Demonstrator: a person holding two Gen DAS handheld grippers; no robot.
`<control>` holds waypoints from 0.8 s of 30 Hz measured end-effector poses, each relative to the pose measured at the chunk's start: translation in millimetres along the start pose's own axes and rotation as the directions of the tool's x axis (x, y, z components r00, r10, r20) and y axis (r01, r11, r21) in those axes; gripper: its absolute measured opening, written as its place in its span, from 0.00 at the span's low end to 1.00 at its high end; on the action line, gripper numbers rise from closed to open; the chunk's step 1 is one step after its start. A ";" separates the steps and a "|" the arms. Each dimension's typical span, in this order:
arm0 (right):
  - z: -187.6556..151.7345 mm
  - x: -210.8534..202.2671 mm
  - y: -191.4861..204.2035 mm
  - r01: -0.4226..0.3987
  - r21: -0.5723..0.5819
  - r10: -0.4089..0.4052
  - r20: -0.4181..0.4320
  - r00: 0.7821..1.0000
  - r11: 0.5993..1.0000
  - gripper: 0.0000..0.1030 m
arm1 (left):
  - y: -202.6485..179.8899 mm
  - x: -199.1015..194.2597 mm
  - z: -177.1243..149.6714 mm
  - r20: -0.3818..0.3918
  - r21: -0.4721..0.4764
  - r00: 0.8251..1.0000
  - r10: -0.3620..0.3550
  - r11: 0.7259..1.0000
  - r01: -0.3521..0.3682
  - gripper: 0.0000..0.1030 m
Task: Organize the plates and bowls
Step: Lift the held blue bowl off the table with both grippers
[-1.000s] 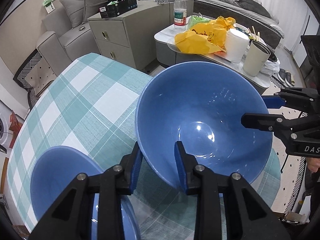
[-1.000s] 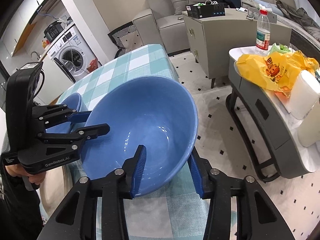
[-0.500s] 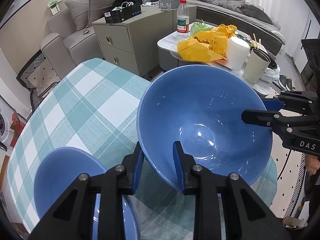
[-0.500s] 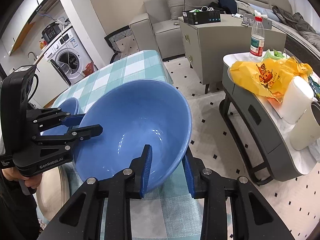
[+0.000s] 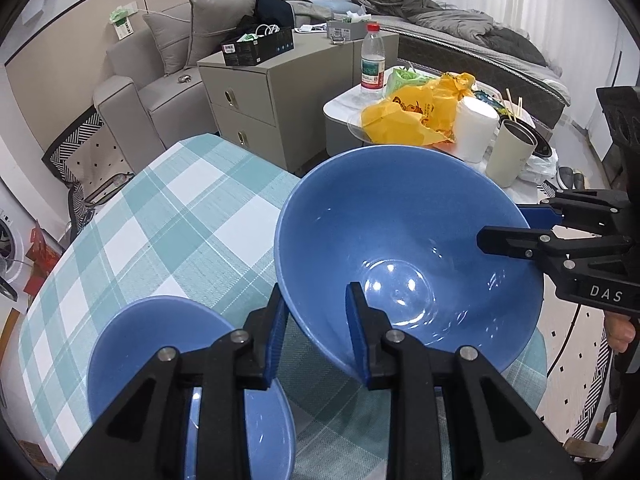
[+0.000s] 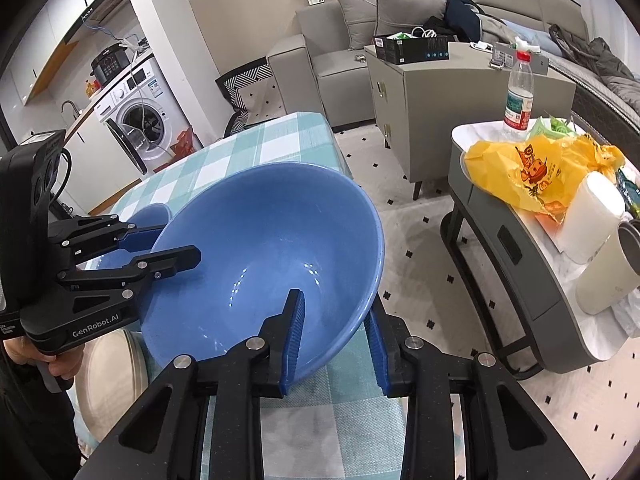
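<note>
While the right claw (image 5: pixel 532 226) has just been closing onto the far rim, the left wrist view shows the left claw (image 5: pixel 316 328) pinching the near rim of the big blue bowl (image 5: pixel 408 256), now lifted clear of the checked worktop (image 5: pixel 168 216); a two-handed carry looks under way. Just below sits the smaller blue bowl (image 5: pixel 160 344), a likely nesting spot. From the right wrist view, both claws clamp opposite rims, the bowl tilted; the side table (image 6: pixel 560 320) with its yellow bag (image 6: pixel 536 172) stands well apart.
</note>
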State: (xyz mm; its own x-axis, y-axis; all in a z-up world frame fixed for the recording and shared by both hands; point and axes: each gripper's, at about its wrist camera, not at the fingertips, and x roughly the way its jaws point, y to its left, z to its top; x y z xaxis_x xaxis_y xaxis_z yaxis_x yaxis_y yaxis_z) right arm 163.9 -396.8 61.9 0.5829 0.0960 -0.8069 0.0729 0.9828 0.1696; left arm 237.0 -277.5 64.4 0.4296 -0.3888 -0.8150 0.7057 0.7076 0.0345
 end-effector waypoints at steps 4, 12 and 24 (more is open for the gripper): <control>2.7 -3.9 6.6 0.006 -0.019 -0.006 0.005 1.000 1.000 0.31 | 4.1 -6.0 -0.6 0.017 -0.014 1.000 0.002 1.000 -0.002 0.27; 7.6 -11.5 17.3 0.006 -0.040 -0.005 0.021 1.000 0.999 0.31 | 9.1 -18.5 -4.0 0.043 -0.027 0.999 0.014 1.000 -0.013 0.27; 14.2 -21.3 36.2 0.005 -0.080 -0.001 0.046 0.999 0.997 0.31 | 20.4 -39.4 -10.8 0.089 -0.066 0.995 0.035 0.997 -0.029 0.27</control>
State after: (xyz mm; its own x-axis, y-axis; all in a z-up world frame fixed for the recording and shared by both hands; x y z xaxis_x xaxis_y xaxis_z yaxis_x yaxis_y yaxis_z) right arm 165.6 -365.4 93.3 0.6197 0.0872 -0.7800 0.0112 0.9927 0.1199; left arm 228.4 -241.4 91.0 0.5025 -0.4146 -0.7587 0.6544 0.7559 0.0204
